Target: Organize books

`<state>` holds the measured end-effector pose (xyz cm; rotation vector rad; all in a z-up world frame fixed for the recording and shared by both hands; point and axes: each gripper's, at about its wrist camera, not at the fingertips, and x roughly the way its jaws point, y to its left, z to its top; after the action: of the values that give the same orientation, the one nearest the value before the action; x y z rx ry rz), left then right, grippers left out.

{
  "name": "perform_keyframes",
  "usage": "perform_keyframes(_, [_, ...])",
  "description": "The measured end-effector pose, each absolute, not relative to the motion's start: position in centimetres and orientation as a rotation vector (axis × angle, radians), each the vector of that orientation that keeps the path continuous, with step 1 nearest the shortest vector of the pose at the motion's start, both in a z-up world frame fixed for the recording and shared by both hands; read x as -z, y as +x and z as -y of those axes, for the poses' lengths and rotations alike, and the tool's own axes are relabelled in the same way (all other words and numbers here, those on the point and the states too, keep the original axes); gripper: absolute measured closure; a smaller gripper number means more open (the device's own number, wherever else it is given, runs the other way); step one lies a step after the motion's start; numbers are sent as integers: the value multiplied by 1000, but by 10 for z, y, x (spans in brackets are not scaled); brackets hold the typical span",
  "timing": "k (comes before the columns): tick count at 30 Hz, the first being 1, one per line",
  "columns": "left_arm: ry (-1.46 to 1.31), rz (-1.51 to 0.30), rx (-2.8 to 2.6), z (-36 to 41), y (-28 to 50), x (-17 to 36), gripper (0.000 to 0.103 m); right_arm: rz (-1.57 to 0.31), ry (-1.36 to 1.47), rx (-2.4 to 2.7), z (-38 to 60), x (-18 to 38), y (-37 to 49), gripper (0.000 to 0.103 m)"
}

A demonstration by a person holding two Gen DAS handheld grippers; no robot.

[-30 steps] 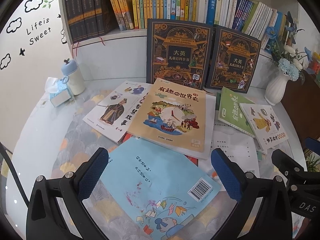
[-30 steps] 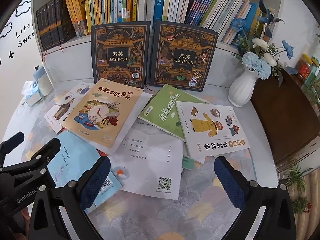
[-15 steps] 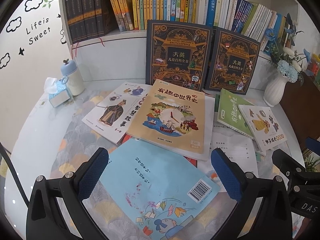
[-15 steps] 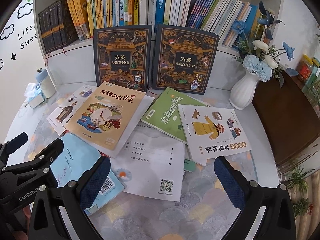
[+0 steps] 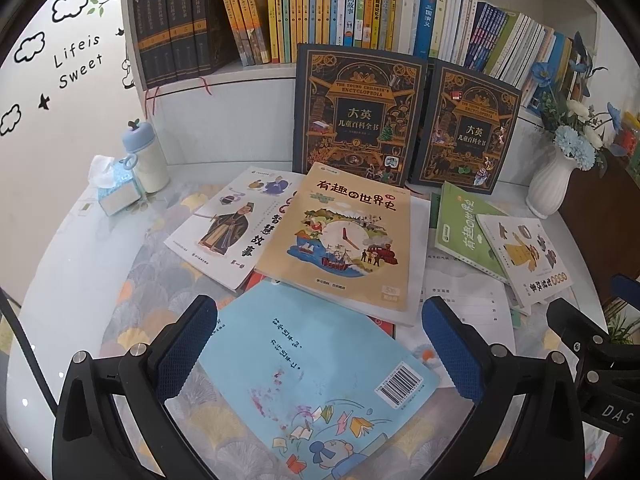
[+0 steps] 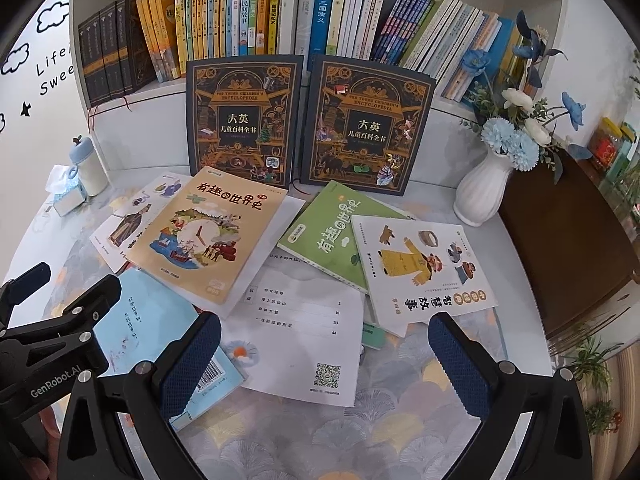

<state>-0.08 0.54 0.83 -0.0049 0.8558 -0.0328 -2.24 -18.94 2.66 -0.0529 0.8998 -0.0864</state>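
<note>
Your left claw [image 5: 320, 344] is spread wide and empty above the light blue book [image 5: 312, 376], which lies face down at the near edge of the table [image 5: 80, 264]. Your right claw [image 6: 324, 360] is spread too, holding nothing, over the white sheet [image 6: 304, 328] beside the yellow book [image 6: 200, 236].

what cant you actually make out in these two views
- Red book, left wrist view: only slivers show; the yellow book and light blue book cover it.
- Teal item, right wrist view: mostly hidden under the white contents sheet and the cartoon book.
- Light blue book's near edge: cut off by the left hand-held gripper.
- Shelf spines: most titles too small to read.
</note>
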Motion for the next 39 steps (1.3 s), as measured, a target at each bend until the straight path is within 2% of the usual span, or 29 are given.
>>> perform_keyframes(26, [12, -842, 9, -7, -2, -8, 1, -862, -39, 68, 189, -32, -26, 0])
perform_keyframes(33, [22, -809, 9, -3, -10, -16, 1, -797, -35, 37, 188, -46, -36, 0])
perform_keyframes(36, [26, -779, -19, -9, -15, -23, 1, -732, 6, -15, 193, -49, -35, 0])
perform_keyframes(39, [32, -777, -87, -25, -23, -15, 1, -786, 83, -85, 201, -35, -26, 0])
